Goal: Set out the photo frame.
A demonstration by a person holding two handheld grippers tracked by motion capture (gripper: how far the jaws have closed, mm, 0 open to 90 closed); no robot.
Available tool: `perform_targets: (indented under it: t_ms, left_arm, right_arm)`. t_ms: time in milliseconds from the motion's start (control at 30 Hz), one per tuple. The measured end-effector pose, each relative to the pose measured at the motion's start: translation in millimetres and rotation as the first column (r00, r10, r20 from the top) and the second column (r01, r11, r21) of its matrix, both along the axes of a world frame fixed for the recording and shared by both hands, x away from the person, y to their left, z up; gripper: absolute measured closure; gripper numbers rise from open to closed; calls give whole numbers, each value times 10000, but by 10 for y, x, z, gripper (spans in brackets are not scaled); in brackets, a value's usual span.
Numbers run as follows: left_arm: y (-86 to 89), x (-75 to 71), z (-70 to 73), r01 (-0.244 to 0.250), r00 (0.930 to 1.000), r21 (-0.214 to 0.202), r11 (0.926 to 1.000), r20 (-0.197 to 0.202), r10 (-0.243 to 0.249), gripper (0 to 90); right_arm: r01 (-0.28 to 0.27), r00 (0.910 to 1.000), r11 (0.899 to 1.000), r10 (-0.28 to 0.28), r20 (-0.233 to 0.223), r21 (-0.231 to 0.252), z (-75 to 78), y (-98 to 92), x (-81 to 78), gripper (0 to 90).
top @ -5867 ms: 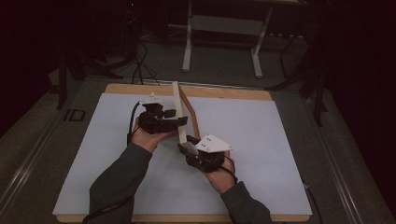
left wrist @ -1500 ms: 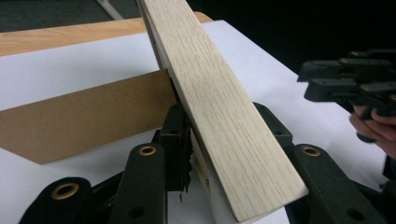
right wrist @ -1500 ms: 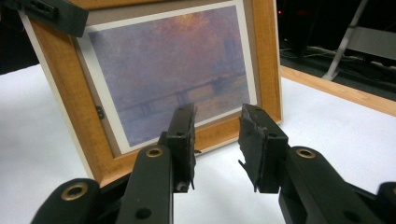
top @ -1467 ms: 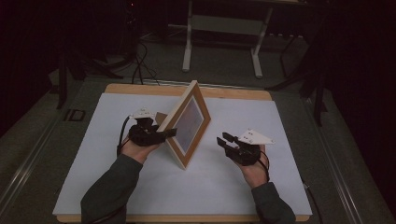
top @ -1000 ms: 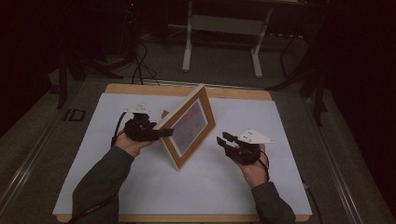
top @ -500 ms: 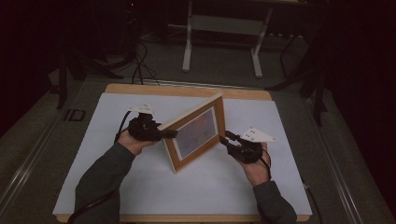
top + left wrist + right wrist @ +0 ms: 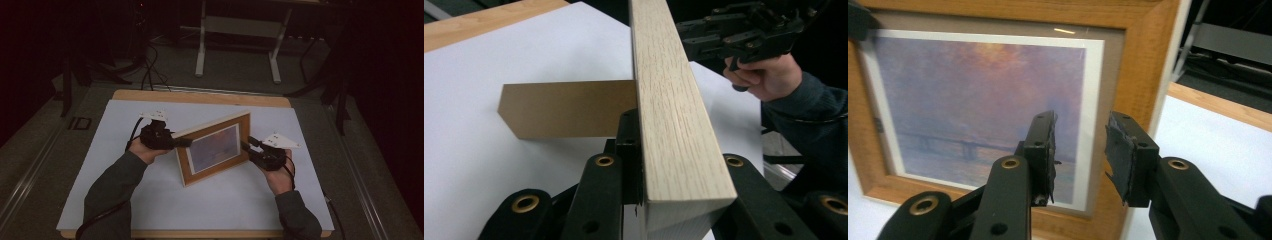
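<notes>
Left gripper [image 7: 184, 142] pinched the left side rail of the picture frame [image 7: 215, 148], its 2 jaws having just been closing with that pale wood edge [image 7: 669, 110] between them; in the left gripper view 1 jaw lay against the back and the other against the front of the rail. The frame stood upright on its lower edge near the middle of the white table cover [image 7: 100, 165], propped by a brown easel stand [image 7: 564, 109] that reached out behind it. Its long axis ran from near-left to far-right in the high view, with the printed face turned toward the person.

Right gripper [image 7: 250, 144] was parted and held nothing. It sat just beside the frame's right end, pointing at the face; in the right gripper view the jaws stood in front of the print [image 7: 978, 110] and its white mat, with the right rail [image 7: 1148, 65] slightly to 1 side of the gap. The coming move therefore appeared to turn on a small sideways shift, so that this rail would lie between the 2 jaws. The right hand [image 7: 278, 176] was the nearer to that free end.
</notes>
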State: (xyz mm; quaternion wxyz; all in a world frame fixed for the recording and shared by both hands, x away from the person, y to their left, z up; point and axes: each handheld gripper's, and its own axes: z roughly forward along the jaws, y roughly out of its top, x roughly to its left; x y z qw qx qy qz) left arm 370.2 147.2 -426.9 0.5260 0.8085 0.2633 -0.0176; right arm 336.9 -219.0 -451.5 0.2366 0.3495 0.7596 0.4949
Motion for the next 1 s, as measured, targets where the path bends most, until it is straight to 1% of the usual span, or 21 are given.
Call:
perform_targets:
  t_ms: [33,133,200,233,300,367,400,467,500,600,667,767,833,867,900,933,967,1000]
  left_arm:
    - [-3,-7,0,-116,9999,49,9999,70,116,761]
    - [-9,-31,-9,-338,9992,8,9994,198,338,761]
    - [0,-49,-7,-476,9986,-139,9988,222,479,750]
    - [0,-59,-4,-582,9979,-137,9982,279,586,734]
    - [-7,-83,5,-845,9957,17,9964,380,844,690]
    - [-14,-119,11,-1159,9920,59,9932,516,1154,634]
    - [-16,-137,13,-1322,9896,107,9912,579,1313,620]
    - [-13,-182,6,-1704,9832,57,9854,668,1697,583]
    - [-13,-194,0,-1821,9808,47,9833,725,1813,569]
    - [-8,-258,-25,-2269,9703,37,9739,870,2257,554]
    - [3,-296,-35,-2462,9648,-57,9692,939,2457,545]
    - [17,-366,-44,-2825,9530,-153,9591,1095,2825,542]
    - [26,-415,-54,-2945,9484,-223,9554,1160,2950,542]
    - [25,-439,-62,-3043,9450,-216,9523,1191,3046,542]
    - [25,-461,-71,-3075,9438,-237,9513,1199,3081,542]
    - [25,-484,-80,-3176,9397,-249,9479,1254,3182,543]
    - [22,-507,-89,-3303,9350,-273,9435,1271,3310,543]
    - [20,-526,-100,-3360,9331,-338,9413,1237,3375,547]
  right_arm:
    - [38,10000,10000,-38,15,-41,1,-12,13,638]
    - [172,9998,9998,-173,-44,-71,-3,-43,54,638]
    - [267,9996,9996,-268,-114,-99,-9,-59,79,633]
    - [272,9995,9995,-274,-126,-134,-13,-67,93,632]
    - [346,9993,9992,-349,-153,-202,-21,-79,120,629]
    - [402,9990,9990,-407,-209,-202,-25,-94,154,628]
    - [402,9989,9990,-406,-240,-194,-24,-97,164,626]
    - [361,9990,9990,-368,-271,-256,-22,-99,193,621]
    - [344,9990,9989,-352,-277,-315,-21,-98,211,617]
    - [353,9988,9988,-364,-334,-329,-21,-102,264,617]
    - [349,9986,9990,-360,-386,-281,-19,-107,322,617]
    - [351,9986,9989,-363,-373,-305,-11,-103,350,613]
    - [307,9989,9991,-317,-347,-292,6,-104,381,608]
    - [275,9990,9993,-284,-342,-267,11,-106,392,603]
    - [216,9991,9995,-224,-363,-235,19,-109,408,597]
    - [61,9992,9998,-67,-391,-178,35,-116,441,589]
    - [61,9992,9998,-67,-391,-178,35,-116,441,589]
    - [-9,9991,9999,3,-423,-149,43,-119,456,586]
